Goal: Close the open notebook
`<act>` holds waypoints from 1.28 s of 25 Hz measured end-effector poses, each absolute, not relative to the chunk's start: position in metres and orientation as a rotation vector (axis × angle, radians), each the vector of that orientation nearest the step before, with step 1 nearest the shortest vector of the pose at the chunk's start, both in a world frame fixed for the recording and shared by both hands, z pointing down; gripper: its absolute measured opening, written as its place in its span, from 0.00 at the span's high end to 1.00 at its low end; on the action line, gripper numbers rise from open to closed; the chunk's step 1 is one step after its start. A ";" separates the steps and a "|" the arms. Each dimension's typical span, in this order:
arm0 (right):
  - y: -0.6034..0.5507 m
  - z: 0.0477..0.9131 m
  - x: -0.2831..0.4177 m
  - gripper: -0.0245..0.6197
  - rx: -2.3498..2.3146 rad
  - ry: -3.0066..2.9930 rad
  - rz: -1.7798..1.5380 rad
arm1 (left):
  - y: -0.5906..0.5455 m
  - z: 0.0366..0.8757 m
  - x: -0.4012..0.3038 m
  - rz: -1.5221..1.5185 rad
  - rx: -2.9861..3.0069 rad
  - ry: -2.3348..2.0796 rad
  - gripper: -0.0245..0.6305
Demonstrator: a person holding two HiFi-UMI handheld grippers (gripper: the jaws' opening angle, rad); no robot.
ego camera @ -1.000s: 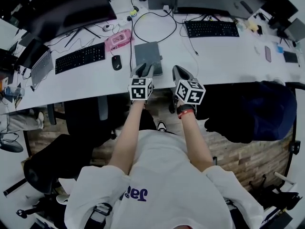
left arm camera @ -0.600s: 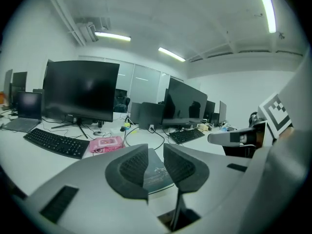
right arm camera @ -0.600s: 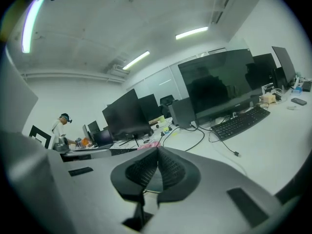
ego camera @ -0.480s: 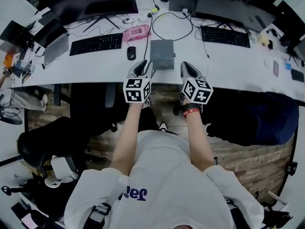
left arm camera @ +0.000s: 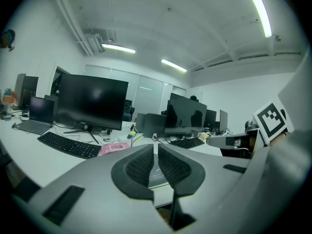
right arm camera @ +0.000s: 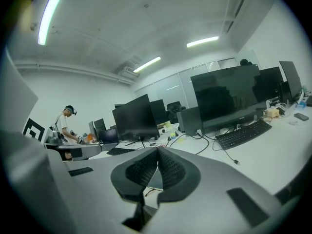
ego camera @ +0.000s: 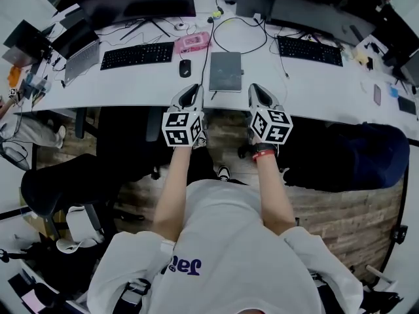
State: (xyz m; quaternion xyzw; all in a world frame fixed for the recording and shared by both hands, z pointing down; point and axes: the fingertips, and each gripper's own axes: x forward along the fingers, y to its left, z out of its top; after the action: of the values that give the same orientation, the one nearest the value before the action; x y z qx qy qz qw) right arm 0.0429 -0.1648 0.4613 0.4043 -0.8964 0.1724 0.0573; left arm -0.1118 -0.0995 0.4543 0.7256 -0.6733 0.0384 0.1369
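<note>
Left gripper (ego camera: 189, 97) and right gripper (ego camera: 261, 98) hover side by side over the white desk's (ego camera: 131, 87) near edge. The left's jaws have just been closing to a thin slit with nothing in it, and the right's are pressed together, empty. Just beyond, between them, the dark notebook (ego camera: 226, 71) lies closed and flat — a mouse (ego camera: 185, 68) at its left.

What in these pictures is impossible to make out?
- Notebook cover's print: too small in the head view. In the right gripper view the right claw, shut, covers most of it.
- Pink item beyond the mouse: too small to identify, head view.
- Monitors' upper parts: cut off by the head view's top edge.
</note>
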 end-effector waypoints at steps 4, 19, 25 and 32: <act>-0.152 0.454 0.041 0.94 1.220 -2.738 0.477 | -0.085 0.444 -0.116 0.066 2.104 -1.978 0.91; -0.132 0.436 0.020 0.94 1.195 -2.780 0.408 | -0.071 0.418 -0.131 -0.007 2.145 -2.022 0.93; -0.133 0.435 0.011 0.94 1.193 -2.773 0.395 | -0.079 0.421 -0.138 0.013 2.148 -2.016 0.93; -0.148 0.433 0.005 0.94 1.216 -2.755 0.391 | -0.102 0.426 -0.140 0.025 2.164 -1.974 0.93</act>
State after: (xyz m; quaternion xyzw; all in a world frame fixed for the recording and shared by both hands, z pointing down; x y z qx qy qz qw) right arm 0.0053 -0.1482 0.4331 0.4001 -0.9059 0.1285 0.0525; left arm -0.1402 -0.1023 0.4260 0.7347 -0.6700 0.0085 0.1058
